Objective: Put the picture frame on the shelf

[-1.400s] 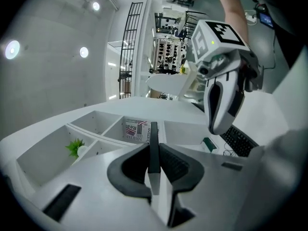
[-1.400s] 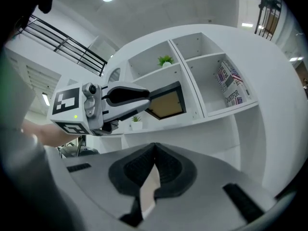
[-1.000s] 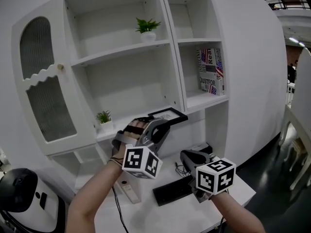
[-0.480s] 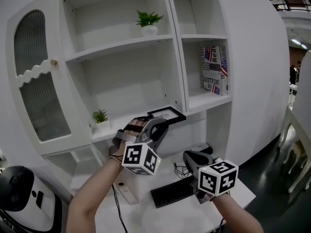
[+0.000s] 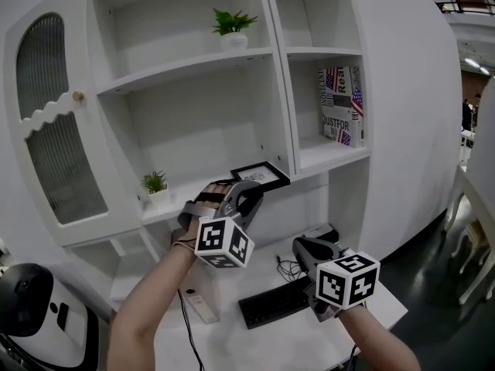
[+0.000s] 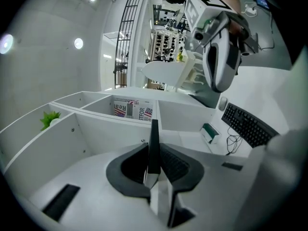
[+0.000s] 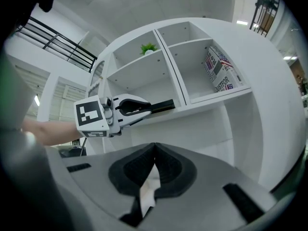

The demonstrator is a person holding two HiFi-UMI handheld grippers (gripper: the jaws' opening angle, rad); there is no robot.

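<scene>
1. While the picture frame (image 5: 261,174) sits at the front edge of the shelf (image 5: 193,198), the placing step looks begun but not finished; whether the frame touches the board I cannot tell.
2. The left gripper (image 5: 246,188) is clamped on the frame's near edge and holds it nearly flat.
3. Next, I judge, the frame must go deeper in and settle before the jaws let go.
4. The left forearm (image 5: 147,300) reaches up and forward with its gripper level. The right gripper (image 5: 306,247) hangs low over the desk (image 5: 255,342), jaws together on nothing.
</scene>
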